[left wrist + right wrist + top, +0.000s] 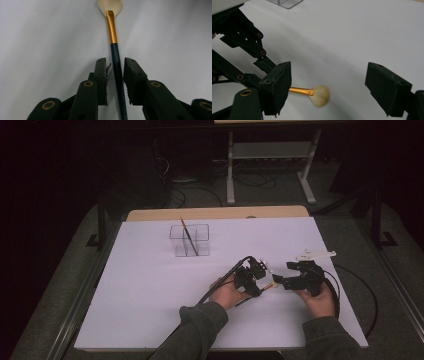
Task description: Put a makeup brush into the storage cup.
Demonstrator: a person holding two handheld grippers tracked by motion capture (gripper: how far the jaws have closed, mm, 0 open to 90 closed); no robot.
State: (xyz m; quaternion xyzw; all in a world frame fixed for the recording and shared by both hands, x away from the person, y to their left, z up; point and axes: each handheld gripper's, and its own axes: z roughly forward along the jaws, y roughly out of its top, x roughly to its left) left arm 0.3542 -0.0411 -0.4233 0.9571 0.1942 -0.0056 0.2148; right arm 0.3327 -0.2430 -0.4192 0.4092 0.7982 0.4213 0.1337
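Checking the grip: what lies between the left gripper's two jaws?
In the left gripper view, the brush's dark handle; slight gaps show beside it.

A glossy dark handle, shiny golden metal ferrule and soft pale bristles are seen on the brush (117,65); the white tabletop (150,285) looks matt

Black two-jaw grippers, grey-green sleeves

Left gripper (260,276) and right gripper (281,281) have brass-ringed pivots, black cables; a pale plate tops the right.

No readable text, label, brand, number or sign shows in any view
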